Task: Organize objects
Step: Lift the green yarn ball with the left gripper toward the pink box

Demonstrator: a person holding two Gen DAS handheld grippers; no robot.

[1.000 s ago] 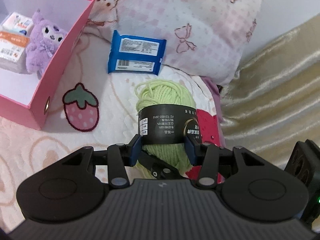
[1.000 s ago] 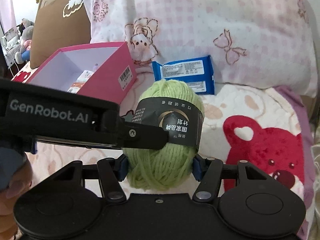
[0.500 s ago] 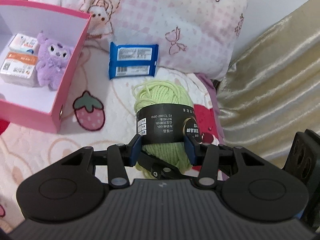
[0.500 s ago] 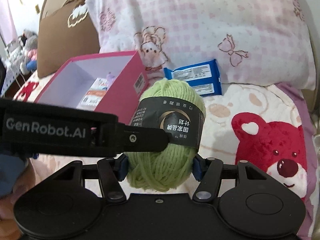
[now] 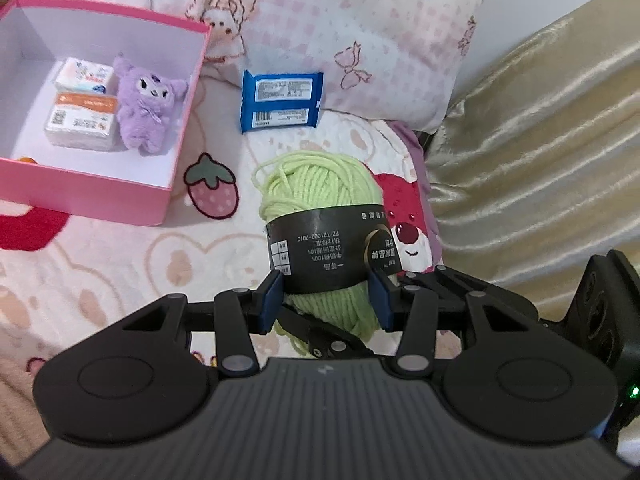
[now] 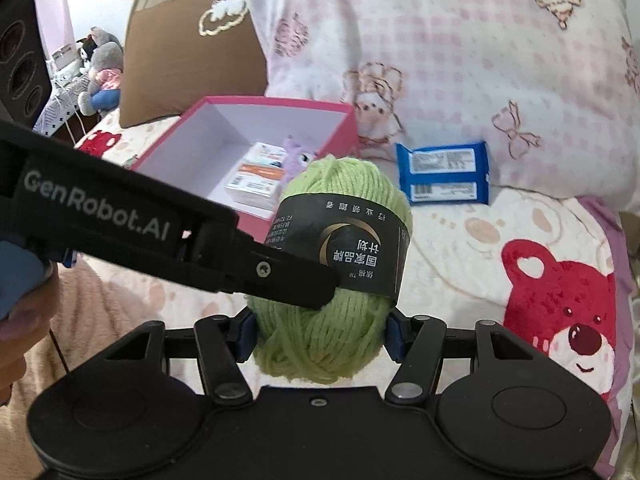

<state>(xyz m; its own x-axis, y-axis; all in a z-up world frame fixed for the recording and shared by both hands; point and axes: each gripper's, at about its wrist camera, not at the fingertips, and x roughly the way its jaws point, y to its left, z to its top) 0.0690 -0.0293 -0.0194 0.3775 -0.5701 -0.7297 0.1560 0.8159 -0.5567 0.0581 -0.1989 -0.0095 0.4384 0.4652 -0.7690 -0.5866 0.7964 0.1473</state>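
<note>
A green yarn ball with a black paper band is held in the air by both grippers at once. My left gripper is shut on it at the band. My right gripper is shut on its lower part, where the yarn ball shows again. The left gripper's finger crosses the right wrist view and presses the band. A pink box lies on the bed to the left, holding a purple plush toy and two tissue packs. A blue wipes pack lies by the pillow.
The bed cover has strawberry and bear prints. A pink checked pillow lies behind the box and the wipes pack. A gold curtain hangs on the right. A brown cushion and stuffed toys stand at the far left.
Both grippers have lifted the yarn ball higher above the bed. The box's inside has come more into both views.
</note>
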